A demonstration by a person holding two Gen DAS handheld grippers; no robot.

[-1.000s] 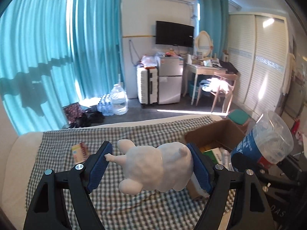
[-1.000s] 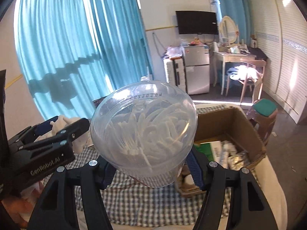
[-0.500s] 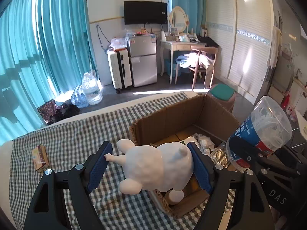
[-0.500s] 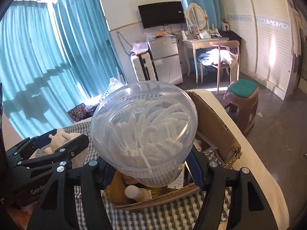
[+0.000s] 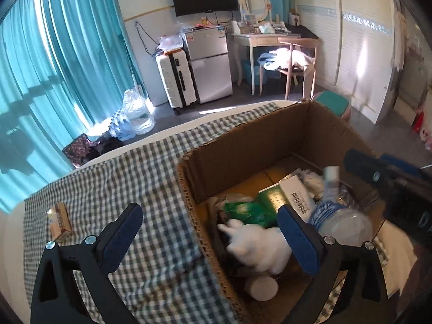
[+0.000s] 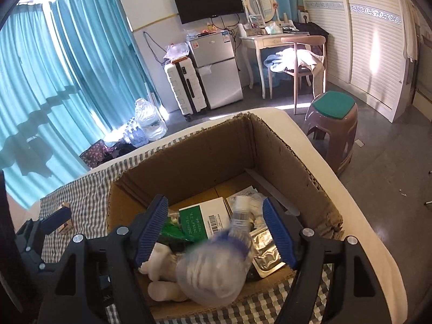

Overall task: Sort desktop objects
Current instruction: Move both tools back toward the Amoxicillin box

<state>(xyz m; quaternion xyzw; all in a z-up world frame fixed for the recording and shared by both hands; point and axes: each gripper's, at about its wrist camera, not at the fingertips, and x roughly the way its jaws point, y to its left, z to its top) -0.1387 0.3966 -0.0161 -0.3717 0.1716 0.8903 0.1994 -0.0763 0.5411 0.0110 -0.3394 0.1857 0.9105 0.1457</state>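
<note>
An open cardboard box [image 5: 243,140] stands on the checked cloth, and both grippers hang over it. My left gripper [image 5: 209,237] is open, its jaws still opening, with nothing between them. Below it the white plush toy [image 5: 259,245] lies loose inside the box. My right gripper [image 6: 213,232] is open too, jaws opening. The clear plastic tub of white sticks [image 6: 213,267] is blurred and lies free below its pads, inside the box [image 6: 205,156] beside the plush toy [image 6: 159,262]. The tub [image 5: 340,224] also shows in the left view, under the right gripper [image 5: 378,172].
The box also holds a green-and-white carton [image 6: 202,220], a foil pouch [image 6: 266,255] and a small white bottle [image 5: 262,287]. A small tan carton [image 5: 60,222] lies on the checked cloth [image 5: 121,178] at left. A brown stool [image 6: 333,124] stands beyond the bed's right edge.
Both grippers moved over the box, dipped and opened. The plush toy left the left jaws and the tub left the right jaws; both now lie in the box.
</note>
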